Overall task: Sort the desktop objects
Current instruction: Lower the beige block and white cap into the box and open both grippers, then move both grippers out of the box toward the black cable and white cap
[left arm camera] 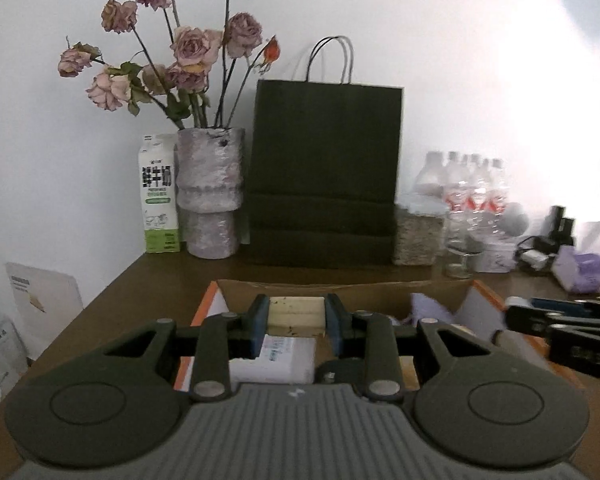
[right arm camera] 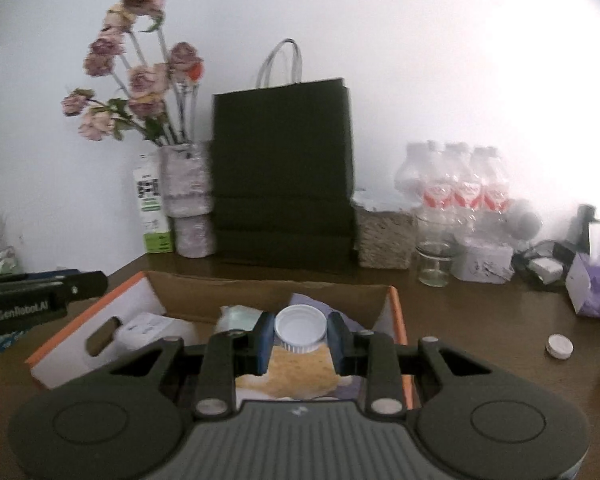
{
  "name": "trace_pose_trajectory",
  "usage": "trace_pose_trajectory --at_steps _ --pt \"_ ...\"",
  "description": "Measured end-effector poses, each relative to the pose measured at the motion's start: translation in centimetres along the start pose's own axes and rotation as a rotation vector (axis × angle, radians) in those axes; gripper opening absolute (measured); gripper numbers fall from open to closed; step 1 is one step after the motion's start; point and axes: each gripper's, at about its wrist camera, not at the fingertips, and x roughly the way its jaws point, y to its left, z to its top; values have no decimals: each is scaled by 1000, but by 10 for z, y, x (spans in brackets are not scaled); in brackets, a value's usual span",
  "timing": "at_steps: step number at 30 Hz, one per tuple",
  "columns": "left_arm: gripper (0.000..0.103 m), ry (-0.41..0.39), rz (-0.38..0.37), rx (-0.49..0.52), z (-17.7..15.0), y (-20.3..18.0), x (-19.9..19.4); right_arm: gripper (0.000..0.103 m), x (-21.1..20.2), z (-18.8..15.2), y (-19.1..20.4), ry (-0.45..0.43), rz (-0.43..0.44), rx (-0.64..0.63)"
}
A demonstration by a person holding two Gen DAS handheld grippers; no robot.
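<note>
Held both loads over the cardboard box (left arm camera: 440, 286), which sat on the tabletop (left arm camera: 148, 280) in front of a black paper bag (left arm camera: 324, 168).

Left gripper (left arm camera: 297, 320) clamped on a pale cream block (left arm camera: 296, 312), pads pressed to both sides; looked like wood or foam, couldn't tell which. White carton (left arm camera: 276, 360) lay in the box directly beneath.

Right gripper (right arm camera: 300, 336) clamped on a white ribbed cap (right arm camera: 300, 330), open side up, pinched at the rim. Tan packet (right arm camera: 300, 372) lay below it in the box.

Risks, judged from here:
- Cap gripped on a thin curved rim w/ only narrow contact; could pop out or flip if squeezed harder or jolted, then roll off the tabletop like the loose small white cap (right arm camera: 559, 346) already sitting out on the right.
- Block smooth-sided; possible slip if tilted.
- Grippers close side by side; left one's body (right arm camera: 28, 304) visible just beside the box in the right view, so could clash if both swung inward.
- Frames blurred, so prob. in motion; fast swing near the box wall (right arm camera: 396, 312) could snag it and shove the box toward the glass jar (right arm camera: 434, 262) and water bottles (right arm camera: 456, 184).
- Vase of dried roses (left arm camera: 210, 192) and milk carton (left arm camera: 160, 196) stood well back; low risk.
</note>
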Motion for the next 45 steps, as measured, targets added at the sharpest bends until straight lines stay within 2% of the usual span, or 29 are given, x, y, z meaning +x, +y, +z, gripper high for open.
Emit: trace_pose_trajectory --at_steps 7,17,18,19,20,22,24,25,26,27,45 --pt "31 106 22 50 -30 4 33 27 25 -23 -12 82 2 3" --pt "34 105 29 67 -37 4 33 28 35 -33 -11 126 10 4" --pt "41 103 35 71 -37 4 32 29 34 -34 -10 123 16 7" --pt "46 98 40 75 -36 3 32 37 33 -34 -10 118 19 7" --pt "55 89 45 78 -36 3 30 51 32 -34 -9 110 16 3" --pt "72 71 55 83 -34 2 27 67 28 -33 -7 88 1 -11" --pt "97 41 68 87 -33 1 21 78 24 -31 -6 71 -2 -16" --pt "102 24 73 87 -33 1 19 90 23 -30 -5 61 -5 -16" --pt "103 6 73 85 -32 0 16 100 21 -30 -5 52 -9 -16" --pt "103 -5 71 81 -32 0 14 103 21 -29 -5 47 -14 -15" --pt "103 -13 60 62 -30 -1 7 103 10 -23 2 30 -25 -37"
